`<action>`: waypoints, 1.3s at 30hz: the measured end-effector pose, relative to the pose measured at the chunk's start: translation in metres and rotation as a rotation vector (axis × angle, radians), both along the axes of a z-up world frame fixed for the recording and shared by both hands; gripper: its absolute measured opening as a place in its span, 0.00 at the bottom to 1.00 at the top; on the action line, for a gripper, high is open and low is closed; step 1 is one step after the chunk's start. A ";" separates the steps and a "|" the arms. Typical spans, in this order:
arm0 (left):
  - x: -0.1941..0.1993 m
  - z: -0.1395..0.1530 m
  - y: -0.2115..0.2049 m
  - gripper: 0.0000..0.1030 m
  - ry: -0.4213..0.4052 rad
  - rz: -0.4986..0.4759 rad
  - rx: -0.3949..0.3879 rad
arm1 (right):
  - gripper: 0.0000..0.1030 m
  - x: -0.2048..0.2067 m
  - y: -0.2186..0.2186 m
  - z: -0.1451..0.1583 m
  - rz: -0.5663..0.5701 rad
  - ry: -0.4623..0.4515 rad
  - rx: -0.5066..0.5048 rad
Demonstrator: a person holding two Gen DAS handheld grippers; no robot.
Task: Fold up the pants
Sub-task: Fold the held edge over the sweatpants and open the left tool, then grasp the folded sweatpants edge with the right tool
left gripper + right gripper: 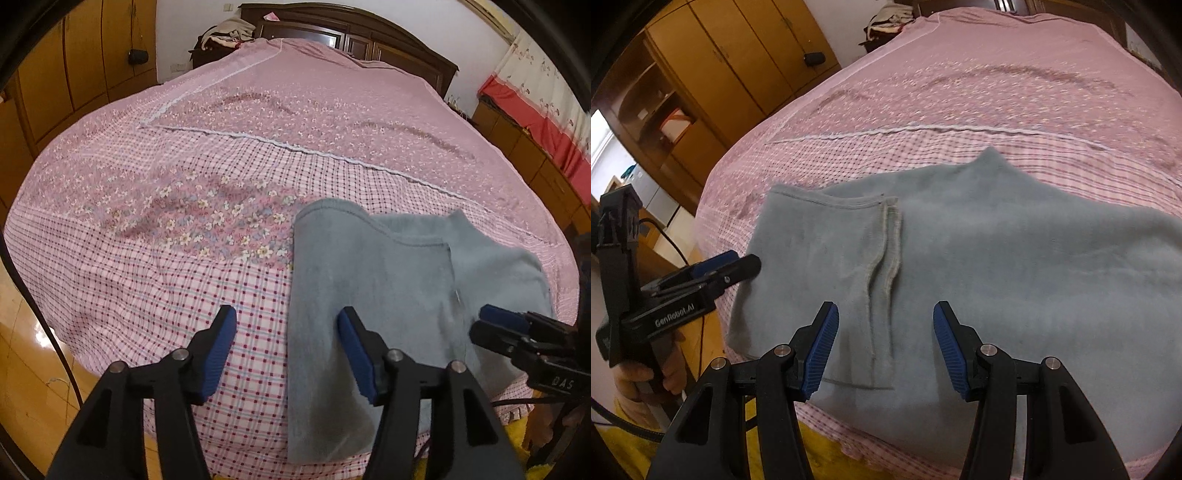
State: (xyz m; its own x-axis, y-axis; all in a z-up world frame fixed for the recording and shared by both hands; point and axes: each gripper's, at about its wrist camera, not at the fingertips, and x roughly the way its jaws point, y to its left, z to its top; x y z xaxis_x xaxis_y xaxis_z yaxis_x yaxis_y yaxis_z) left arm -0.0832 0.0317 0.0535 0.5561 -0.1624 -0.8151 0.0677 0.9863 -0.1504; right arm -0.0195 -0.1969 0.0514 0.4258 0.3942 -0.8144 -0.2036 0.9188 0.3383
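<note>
Both grippers' blue-padded fingers (820, 350) stand apart, gripping nothing: the left gripper (287, 349) over the edge of the grey-blue fleece pants (997, 266), the right gripper (885, 347) above them. Soft and fuzzy, with stitched hems, the pants lie folded on the pink checked bedspread (147, 288). The left gripper's body reads "GenRobot.AI".

Pants (960, 266): grey-blue fleece, lying flat, partly folded on bed near its front edge. Folded-over panel, seam side up (stitched hem edge visible), lies ahead-left of right gripper (885, 321). Left edge of fabric under right finger of left gripper (287, 325).
</note>
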 end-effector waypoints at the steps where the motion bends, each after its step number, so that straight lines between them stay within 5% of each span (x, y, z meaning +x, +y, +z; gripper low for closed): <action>1: 0.001 -0.001 0.001 0.59 0.003 -0.001 -0.006 | 0.53 0.002 0.003 -0.001 0.004 0.007 0.004; 18: 0.004 -0.013 -0.002 0.69 0.017 -0.042 -0.031 | 0.53 0.023 0.033 -0.044 0.027 0.149 0.019; 22: 0.004 -0.013 -0.003 0.69 0.013 -0.046 -0.020 | 0.52 0.021 0.035 -0.041 0.023 0.134 0.014; 25: 0.004 -0.013 -0.002 0.69 0.016 -0.041 -0.032 | 0.35 0.017 0.035 -0.034 0.025 0.100 0.036; 39: 0.004 -0.014 -0.001 0.70 0.015 -0.043 -0.034 | 0.34 0.024 0.047 -0.036 0.043 0.085 0.053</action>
State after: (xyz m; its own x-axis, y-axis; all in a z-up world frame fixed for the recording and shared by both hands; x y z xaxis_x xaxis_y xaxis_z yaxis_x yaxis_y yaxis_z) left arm -0.0794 0.0305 0.0395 0.5359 -0.2141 -0.8167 0.1079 0.9767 -0.1853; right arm 0.0041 -0.1496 0.0152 0.3379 0.4545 -0.8241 -0.2111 0.8900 0.4042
